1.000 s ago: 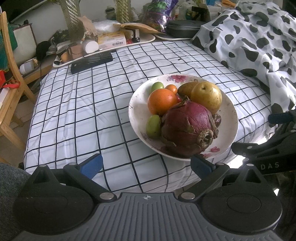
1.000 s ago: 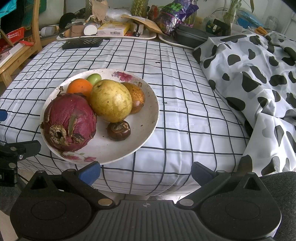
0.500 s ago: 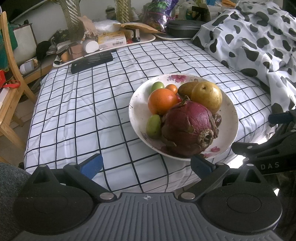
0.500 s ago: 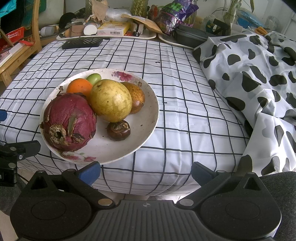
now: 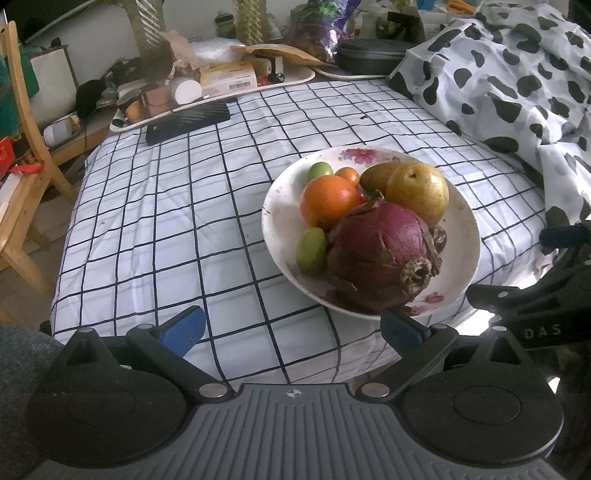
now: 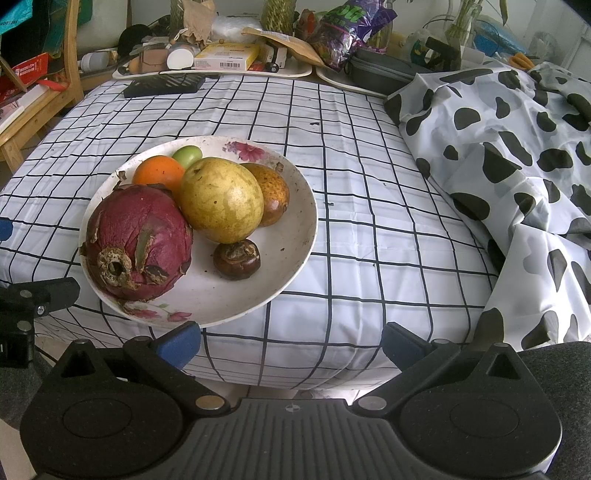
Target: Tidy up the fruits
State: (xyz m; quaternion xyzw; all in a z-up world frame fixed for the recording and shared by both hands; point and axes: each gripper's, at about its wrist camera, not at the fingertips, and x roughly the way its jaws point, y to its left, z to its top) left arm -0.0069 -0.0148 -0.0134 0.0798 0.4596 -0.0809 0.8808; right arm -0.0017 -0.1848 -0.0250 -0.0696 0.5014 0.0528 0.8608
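Checked white cloth (image 6: 369, 192) covers the table, cow-print fabric (image 6: 517, 147) bunched at right. Both my tools are spread wide, gripping nothing: left gripper (image 5: 291, 328) and right gripper (image 6: 291, 343) hang at the near table edge. Centre frame, the shallow floral plate (image 6: 288, 236) holds a leathery red dragon fruit (image 6: 136, 240), smooth yellow pear (image 6: 221, 199), orange (image 6: 159, 171) and wrinkled brown fruit (image 6: 236, 258).

Grid-check cloth (image 5: 177, 206) covers the bench. Cow-print fabric (image 6: 517, 155) heaped at right of frame. Top of frame: white tray (image 6: 295, 72) cluttered with yellow box (image 6: 227, 55), black flat item (image 6: 164, 86) just in front, dark zip case (image 6: 384, 72), purple snack bag (image 6: 343, 29). Wooden chair (image 5: 22, 122) at left edge.
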